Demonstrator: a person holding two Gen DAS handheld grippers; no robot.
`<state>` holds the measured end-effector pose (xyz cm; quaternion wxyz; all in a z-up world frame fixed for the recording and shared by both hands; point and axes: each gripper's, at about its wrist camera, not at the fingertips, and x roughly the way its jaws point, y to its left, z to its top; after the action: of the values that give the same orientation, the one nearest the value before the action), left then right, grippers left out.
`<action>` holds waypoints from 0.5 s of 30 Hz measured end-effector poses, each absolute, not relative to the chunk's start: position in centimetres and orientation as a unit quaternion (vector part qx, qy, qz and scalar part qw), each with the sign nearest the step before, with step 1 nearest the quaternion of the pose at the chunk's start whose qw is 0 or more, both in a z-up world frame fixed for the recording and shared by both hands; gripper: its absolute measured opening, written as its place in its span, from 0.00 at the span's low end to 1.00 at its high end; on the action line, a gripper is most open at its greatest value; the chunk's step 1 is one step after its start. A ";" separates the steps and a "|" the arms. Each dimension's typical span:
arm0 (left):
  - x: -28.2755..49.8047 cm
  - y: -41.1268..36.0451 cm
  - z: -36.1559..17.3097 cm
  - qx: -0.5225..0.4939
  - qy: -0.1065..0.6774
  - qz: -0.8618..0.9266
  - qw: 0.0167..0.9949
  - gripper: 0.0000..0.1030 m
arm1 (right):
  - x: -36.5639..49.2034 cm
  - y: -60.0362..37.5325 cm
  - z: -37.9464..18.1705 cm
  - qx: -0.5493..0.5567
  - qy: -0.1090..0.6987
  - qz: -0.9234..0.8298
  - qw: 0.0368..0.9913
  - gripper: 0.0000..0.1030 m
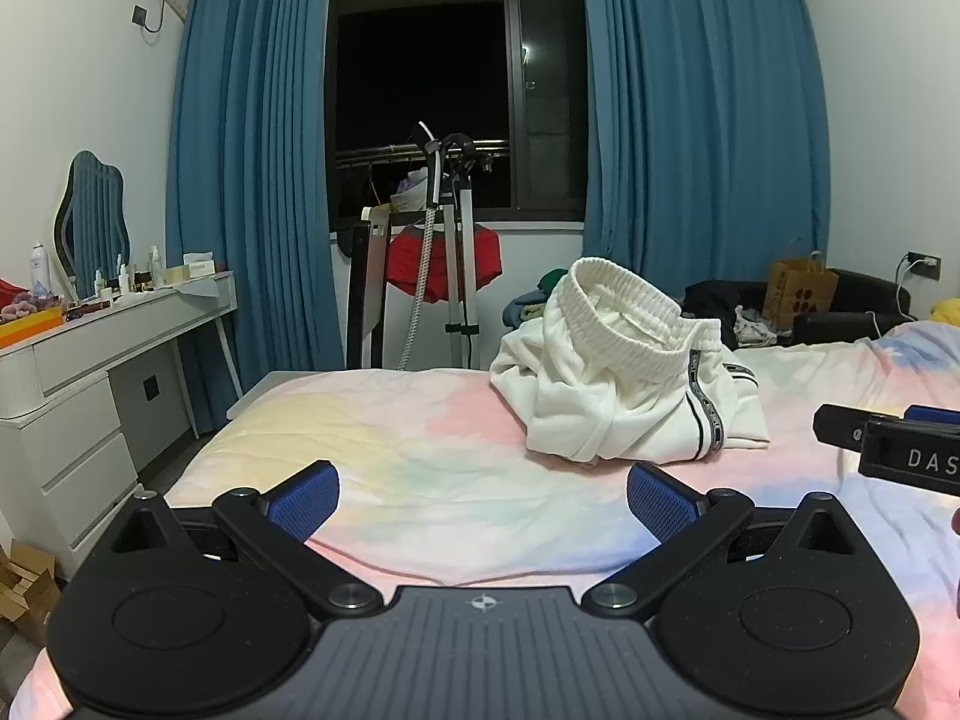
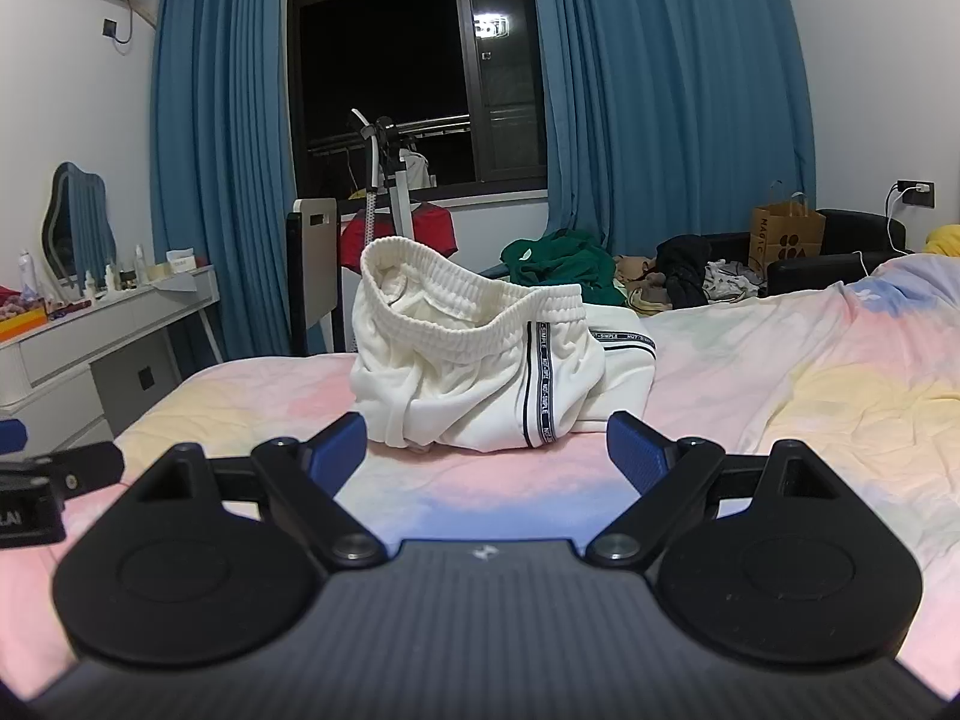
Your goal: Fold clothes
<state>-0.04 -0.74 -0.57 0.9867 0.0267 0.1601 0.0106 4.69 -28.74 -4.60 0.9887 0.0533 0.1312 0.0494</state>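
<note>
With the left gripper (image 1: 483, 501) spread wide and empty over the bed (image 1: 372, 420), the white trousers (image 2: 480, 360) sit mid-bed in an unfolded heap, and the right gripper (image 2: 487, 450), equally wide, holds nothing, so folding looks unstarted.

Black left gripper (image 1: 483, 501), black right gripper (image 2: 487, 450), blue ribbed jaws, silver pivot screws

The room is evenly lit from overhead, the black night window (image 1: 420, 60) shows lamp glare, and edges are bowed by fisheye distortion.
</note>
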 end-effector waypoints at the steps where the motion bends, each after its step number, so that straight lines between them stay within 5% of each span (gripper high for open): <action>1: 0.0 -0.7 -0.6 0.027 0.161 0.011 0.987 1.00 | 4.7 -28.8 -4.6 0.054 0.131 0.049 0.989 0.86; 15: 0.5 -0.7 -1.4 0.029 0.170 0.017 0.985 1.00 | 4.6 -29.0 -4.4 0.061 0.131 0.050 0.988 0.86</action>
<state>0.52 -0.74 -1.39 0.9848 0.0285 0.1702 0.0171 4.60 -28.96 -4.39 0.9882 0.0609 0.1313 0.0500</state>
